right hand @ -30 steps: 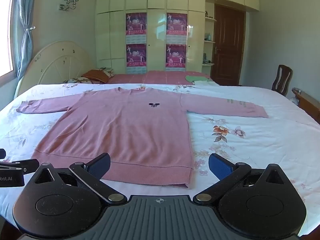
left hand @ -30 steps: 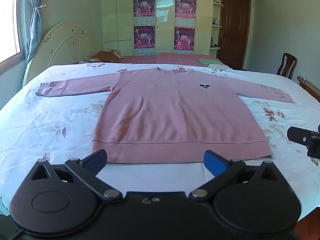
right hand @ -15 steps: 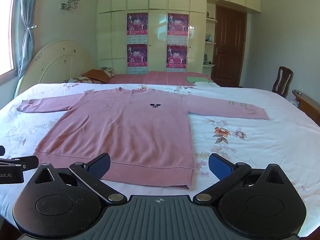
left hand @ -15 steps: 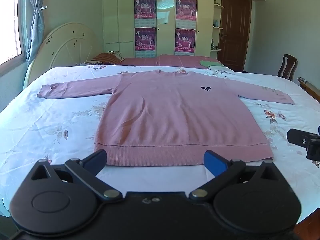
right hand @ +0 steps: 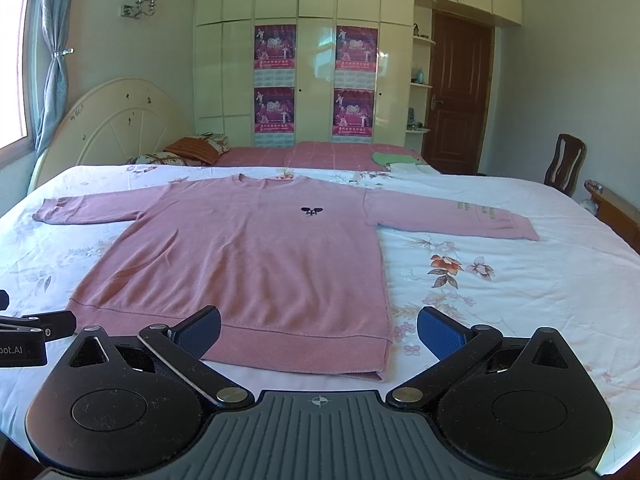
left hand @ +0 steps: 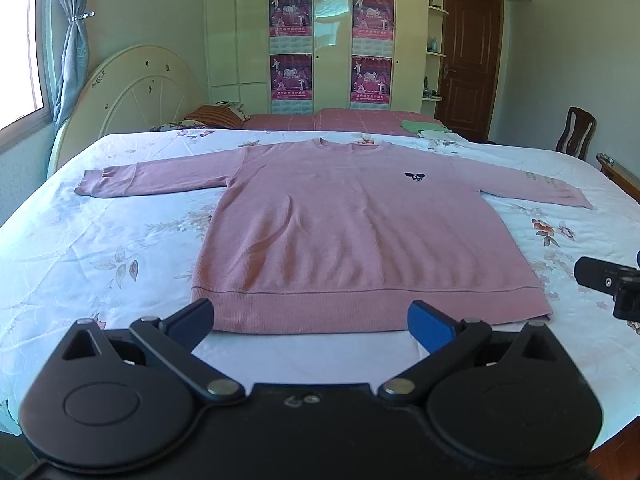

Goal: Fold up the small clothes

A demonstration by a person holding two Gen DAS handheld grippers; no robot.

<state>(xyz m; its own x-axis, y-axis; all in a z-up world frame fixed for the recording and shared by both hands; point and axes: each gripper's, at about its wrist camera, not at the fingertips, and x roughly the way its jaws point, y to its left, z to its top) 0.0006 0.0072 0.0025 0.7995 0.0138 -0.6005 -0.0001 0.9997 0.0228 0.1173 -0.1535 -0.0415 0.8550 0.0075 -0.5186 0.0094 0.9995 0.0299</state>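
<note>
While spread flat, front up, on the floral bedsheet [left hand: 100,248], pink sweater [left hand: 360,232] lies with both sleeves stretched out to the sides, collar toward the far side of the bed, ribbed hem nearest the cameras. Small dark emblem [right hand: 311,211] on the chest. Left tongs [left hand: 310,320] spread wide, blue pads apart, empty, just short of the hem near its middle, not touching the cloth. Right tongs [right hand: 318,330] likewise spread wide and empty, poised at the hem's right corner, one pad over the hem edge in the view, the other over bare sheet. Each tool's tip seen at the edge of the other's view. Beyond: a cream headboard [right hand: 116,120], a second bed with a pink cover [left hand: 340,118], wardrobe doors with posters [right hand: 276,46], a brown door [left hand: 468,60], a wooden chair [right hand: 564,164].
</note>
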